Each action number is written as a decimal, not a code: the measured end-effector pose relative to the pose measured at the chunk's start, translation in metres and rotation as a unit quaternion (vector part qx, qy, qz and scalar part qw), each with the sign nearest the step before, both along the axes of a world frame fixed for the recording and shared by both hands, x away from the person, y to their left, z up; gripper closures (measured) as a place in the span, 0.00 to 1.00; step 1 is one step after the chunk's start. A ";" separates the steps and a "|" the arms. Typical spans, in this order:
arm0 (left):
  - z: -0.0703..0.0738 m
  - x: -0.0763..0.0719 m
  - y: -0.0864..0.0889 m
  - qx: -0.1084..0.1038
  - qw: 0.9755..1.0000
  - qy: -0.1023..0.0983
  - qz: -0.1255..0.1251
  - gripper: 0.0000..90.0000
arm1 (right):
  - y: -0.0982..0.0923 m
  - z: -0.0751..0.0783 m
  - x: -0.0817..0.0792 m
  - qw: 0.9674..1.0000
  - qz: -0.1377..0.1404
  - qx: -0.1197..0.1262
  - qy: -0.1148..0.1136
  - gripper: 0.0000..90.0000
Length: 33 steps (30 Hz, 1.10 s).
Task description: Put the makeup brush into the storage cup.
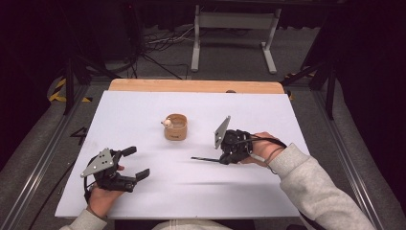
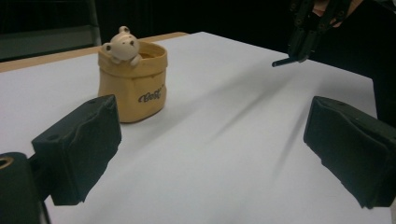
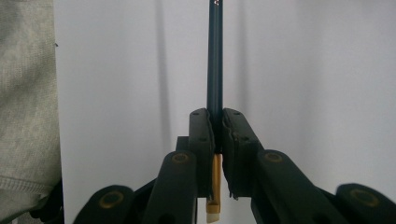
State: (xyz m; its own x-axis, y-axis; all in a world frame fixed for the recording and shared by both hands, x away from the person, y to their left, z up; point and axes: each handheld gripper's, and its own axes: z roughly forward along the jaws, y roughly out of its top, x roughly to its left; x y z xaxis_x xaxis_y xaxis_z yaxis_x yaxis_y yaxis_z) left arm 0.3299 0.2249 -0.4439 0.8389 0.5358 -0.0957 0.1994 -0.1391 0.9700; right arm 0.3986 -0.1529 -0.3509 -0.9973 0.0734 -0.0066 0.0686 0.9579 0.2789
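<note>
The white table (image 1: 143, 110) carries a tan pot (image 1: 175, 127) near its middle, a small bear (image 2: 121, 43) on its far-left rim, likely a pencil holder. At the near left, the left gripper (image 1: 135, 163) rests wide open and empty, probably waiting. Right of the pot, the right gripper (image 1: 221, 159) is clamped on a dark pencil (image 3: 215, 56) pointing left, perhaps bound for the pot. The pencil's tip runs past the frame in the right gripper view; the pot's inside is hard to make out.

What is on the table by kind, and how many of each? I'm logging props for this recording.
Yellow bag-shaped holder with a bear figure: 1
Dark pencil, clamped in the right gripper: 1
Handheld grippers, counting the open left gripper: 2
Total: 4
</note>
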 end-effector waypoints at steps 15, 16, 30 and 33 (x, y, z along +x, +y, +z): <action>0.032 0.007 -0.030 0.043 0.995 0.017 -0.083 0.11 | 0.006 -0.002 -0.005 1.000 0.003 0.007 0.010 0.92; 0.033 0.008 -0.032 0.046 0.995 0.017 -0.087 0.11 | 0.007 -0.002 -0.006 1.000 0.002 0.008 0.010 0.92; 0.059 0.017 -0.073 0.097 0.984 0.011 -0.150 0.14 | 0.011 0.000 -0.009 1.000 0.013 0.011 0.012 0.92; 0.061 0.019 -0.081 0.107 0.980 0.017 -0.165 0.15 | 0.013 0.001 -0.009 1.000 0.015 0.011 0.012 0.92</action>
State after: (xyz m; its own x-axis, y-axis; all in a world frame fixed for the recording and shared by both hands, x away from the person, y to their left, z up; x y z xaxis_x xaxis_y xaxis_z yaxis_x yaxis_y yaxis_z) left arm 0.3492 0.1441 -0.3831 0.9684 0.2458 -0.0415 0.1408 -0.4021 0.9047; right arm 0.3895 -0.1400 -0.3501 -0.9989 0.0432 0.0196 0.0470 0.9532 0.2987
